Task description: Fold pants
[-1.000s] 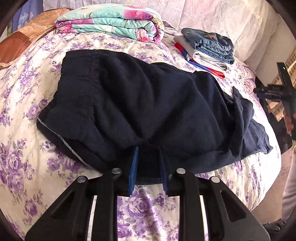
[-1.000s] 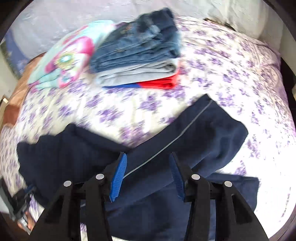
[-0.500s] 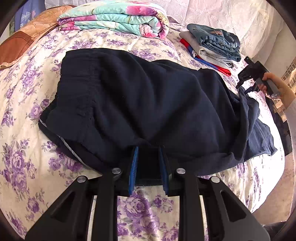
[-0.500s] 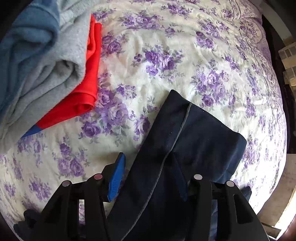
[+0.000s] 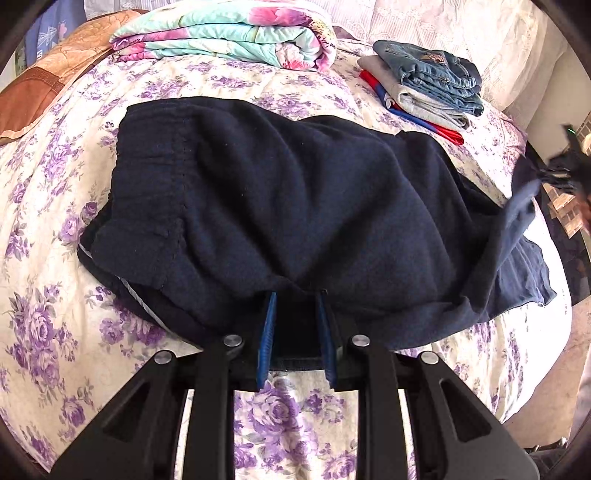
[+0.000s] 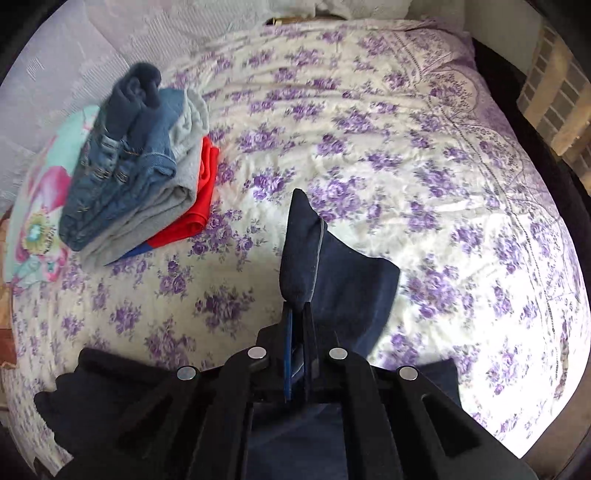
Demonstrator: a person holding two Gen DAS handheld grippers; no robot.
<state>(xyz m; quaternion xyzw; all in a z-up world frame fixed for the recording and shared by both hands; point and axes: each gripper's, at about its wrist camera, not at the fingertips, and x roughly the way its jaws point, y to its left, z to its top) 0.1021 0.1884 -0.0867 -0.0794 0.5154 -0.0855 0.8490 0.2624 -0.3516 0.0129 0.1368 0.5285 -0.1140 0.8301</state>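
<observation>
Dark navy pants (image 5: 280, 206) lie crumpled across the flowered bed, waistband to the left and legs trailing right. My left gripper (image 5: 296, 325) is shut on a fold of the pants at their near edge. In the right wrist view my right gripper (image 6: 297, 310) is shut on the cuff end of a pant leg (image 6: 301, 254), which sticks up between the blue pads and is lifted off the bed. That gripper shows as a dark blur (image 5: 565, 170) at the right edge of the left wrist view, with the leg pulled up toward it.
A stack of folded jeans, grey and red clothes (image 5: 424, 85) (image 6: 136, 177) sits at the back of the bed. A folded floral blanket (image 5: 221, 35) lies behind the pants, a brown pillow (image 5: 44, 85) at far left. The bed edge drops off right.
My right gripper came down over the pant leg's end, shut on it and lifted it. The left gripper kept its hold and stayed in place.
</observation>
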